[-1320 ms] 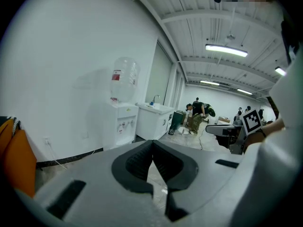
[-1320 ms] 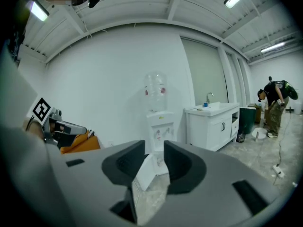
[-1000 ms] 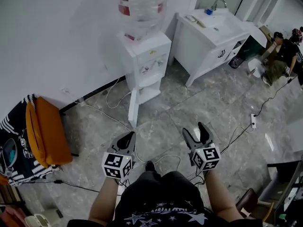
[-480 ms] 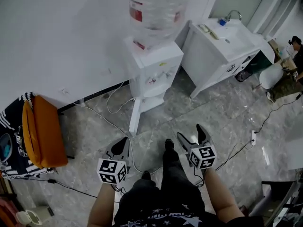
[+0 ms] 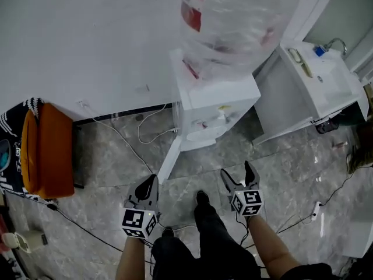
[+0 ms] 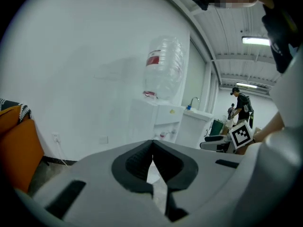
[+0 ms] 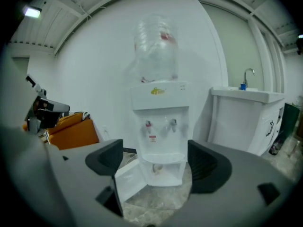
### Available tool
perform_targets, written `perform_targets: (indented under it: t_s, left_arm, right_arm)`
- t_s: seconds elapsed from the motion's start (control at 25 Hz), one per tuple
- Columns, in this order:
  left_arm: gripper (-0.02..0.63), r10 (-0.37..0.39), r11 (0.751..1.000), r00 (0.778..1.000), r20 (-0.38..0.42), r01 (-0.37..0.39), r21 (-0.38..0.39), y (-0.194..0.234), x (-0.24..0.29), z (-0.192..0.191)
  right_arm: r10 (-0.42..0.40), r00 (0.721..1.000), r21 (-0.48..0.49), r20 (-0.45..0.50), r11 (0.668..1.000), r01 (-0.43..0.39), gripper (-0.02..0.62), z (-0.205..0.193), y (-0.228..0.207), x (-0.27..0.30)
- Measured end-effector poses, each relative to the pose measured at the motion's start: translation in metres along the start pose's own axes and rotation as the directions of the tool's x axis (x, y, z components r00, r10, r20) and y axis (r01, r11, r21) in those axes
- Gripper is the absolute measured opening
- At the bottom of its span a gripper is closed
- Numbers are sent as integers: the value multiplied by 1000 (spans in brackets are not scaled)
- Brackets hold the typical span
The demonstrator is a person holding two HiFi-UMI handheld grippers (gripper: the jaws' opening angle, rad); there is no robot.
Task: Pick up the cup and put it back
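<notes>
Two grippers hang low over the floor. My left gripper (image 5: 147,185) has its fingers shut tight on nothing. My right gripper (image 5: 237,172) has just been opening its fingers; they stand wide, nothing between them. Ahead is a white dispenser (image 5: 215,107) with a bottle (image 5: 233,22) on top. Its red label (image 5: 192,13) and the yellow mark (image 7: 157,91) are too blurry to read. The cup (image 7: 155,168) sits in the dispenser's bottom nook, whose door (image 7: 128,176) is swung open.
</notes>
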State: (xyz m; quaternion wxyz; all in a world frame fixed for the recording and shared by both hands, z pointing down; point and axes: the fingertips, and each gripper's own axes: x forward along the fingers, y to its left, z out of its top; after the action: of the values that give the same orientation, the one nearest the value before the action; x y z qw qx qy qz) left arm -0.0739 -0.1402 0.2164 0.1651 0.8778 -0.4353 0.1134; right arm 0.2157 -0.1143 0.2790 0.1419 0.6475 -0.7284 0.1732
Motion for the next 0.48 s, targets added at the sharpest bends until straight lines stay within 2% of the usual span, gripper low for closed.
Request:
perform_targets:
  t_s: [0.16,0.32,0.48]
  left_arm:
    - [11,66,998,997,31,-66,-17,21,53,-26]
    - [11,102,995,995,-4,-102,-20,34,85,-96]
    - [10,139,990,990,-13,-139,-36,50,105,-161]
  right_arm:
    - [-4,1000,-2,-15,1000,4,428,-34,-33,68]
    - [2,1000,-20,-22,1000,-2,423,-90,-42,112]
    - [0,1000,3,-30,1000,0,407,-159,-40,150]
